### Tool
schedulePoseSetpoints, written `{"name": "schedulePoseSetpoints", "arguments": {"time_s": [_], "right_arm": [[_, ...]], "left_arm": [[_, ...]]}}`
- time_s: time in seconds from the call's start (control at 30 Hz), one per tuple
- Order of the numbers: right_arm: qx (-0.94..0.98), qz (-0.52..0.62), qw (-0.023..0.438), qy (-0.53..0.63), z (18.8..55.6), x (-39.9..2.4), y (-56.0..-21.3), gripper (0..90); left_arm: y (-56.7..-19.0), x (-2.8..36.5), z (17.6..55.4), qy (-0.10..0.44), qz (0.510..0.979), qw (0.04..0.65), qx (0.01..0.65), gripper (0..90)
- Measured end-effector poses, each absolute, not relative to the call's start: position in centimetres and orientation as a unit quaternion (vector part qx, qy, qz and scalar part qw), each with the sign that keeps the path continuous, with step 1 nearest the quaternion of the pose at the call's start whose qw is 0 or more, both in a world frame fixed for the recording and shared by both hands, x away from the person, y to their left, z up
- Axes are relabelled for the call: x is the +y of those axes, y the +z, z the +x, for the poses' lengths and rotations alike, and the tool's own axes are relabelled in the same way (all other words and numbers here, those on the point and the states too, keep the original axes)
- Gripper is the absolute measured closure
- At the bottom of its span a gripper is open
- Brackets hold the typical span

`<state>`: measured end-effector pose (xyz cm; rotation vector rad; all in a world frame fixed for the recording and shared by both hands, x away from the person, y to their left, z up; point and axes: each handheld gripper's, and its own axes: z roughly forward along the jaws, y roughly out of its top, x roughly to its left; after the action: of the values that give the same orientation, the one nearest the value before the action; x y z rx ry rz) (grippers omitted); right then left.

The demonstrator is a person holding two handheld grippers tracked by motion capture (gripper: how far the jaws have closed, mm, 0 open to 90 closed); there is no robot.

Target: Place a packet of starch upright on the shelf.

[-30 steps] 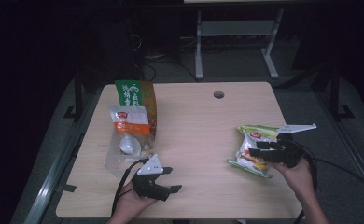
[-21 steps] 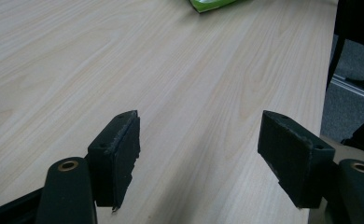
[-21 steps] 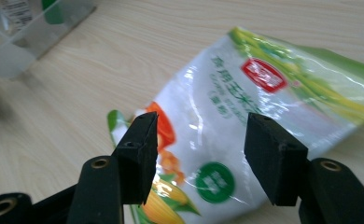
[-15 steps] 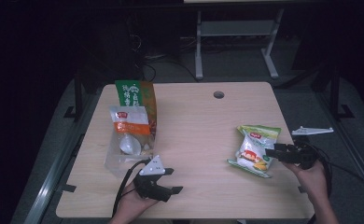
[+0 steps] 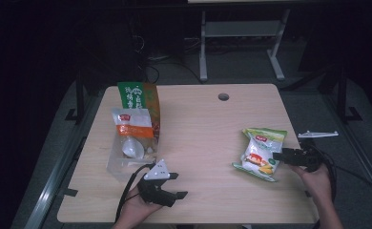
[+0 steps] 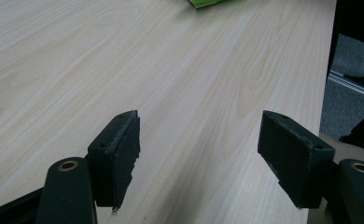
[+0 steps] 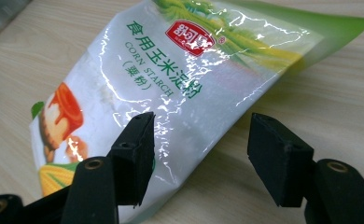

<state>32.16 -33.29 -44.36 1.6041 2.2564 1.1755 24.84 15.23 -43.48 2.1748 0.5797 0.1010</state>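
Green-orange packet [image 5: 139, 102] and clear pouch [image 5: 129, 143] near table's [image 5: 208, 138] left edge

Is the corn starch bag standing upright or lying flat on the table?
Lying flat. The corn starch bag rests printed face up on the table, and the right gripper has open jaws just in front of it.

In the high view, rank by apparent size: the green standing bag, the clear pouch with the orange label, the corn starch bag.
1. Clear pouch.
2. Corn starch bag and green standing bag: look alike; the pouch hides part of the green bag, so unranked.
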Motion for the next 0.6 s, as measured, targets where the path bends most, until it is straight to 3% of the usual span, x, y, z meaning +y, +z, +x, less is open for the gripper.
{"name": "schedulePoseSetpoints", "arguments": {"time_s": [0.17,0.27,0.37,0.47,0.6], "right_arm": [[0.74,0.54,0.055,0.397,32.9,-33.1,-45.1,40.3],[0.731,0.544,0.036,0.411,33.2,-33.0,-45.4,46.3],[0.723,0.546,0.02,0.423,33.3,-33.0,-45.6,55.5],[0.721,0.54,0.003,0.433,33.3,-32.9,-45.8,70.3],[0.732,0.529,0.014,0.429,33.1,-32.4,-45.6,83.3]], "left_arm": [[-43.6,15.1,24.8,0.039,0.874,0.427,0.23,29.2],[-43.6,15.0,24.8,0.039,0.874,0.426,0.229,29.2],[-43.7,14.9,24.8,0.038,0.874,0.426,0.229,29.2],[-43.7,14.8,24.8,0.038,0.876,0.425,0.227,29.2],[-43.7,14.8,24.8,0.037,0.876,0.424,0.226,29.2]]}}
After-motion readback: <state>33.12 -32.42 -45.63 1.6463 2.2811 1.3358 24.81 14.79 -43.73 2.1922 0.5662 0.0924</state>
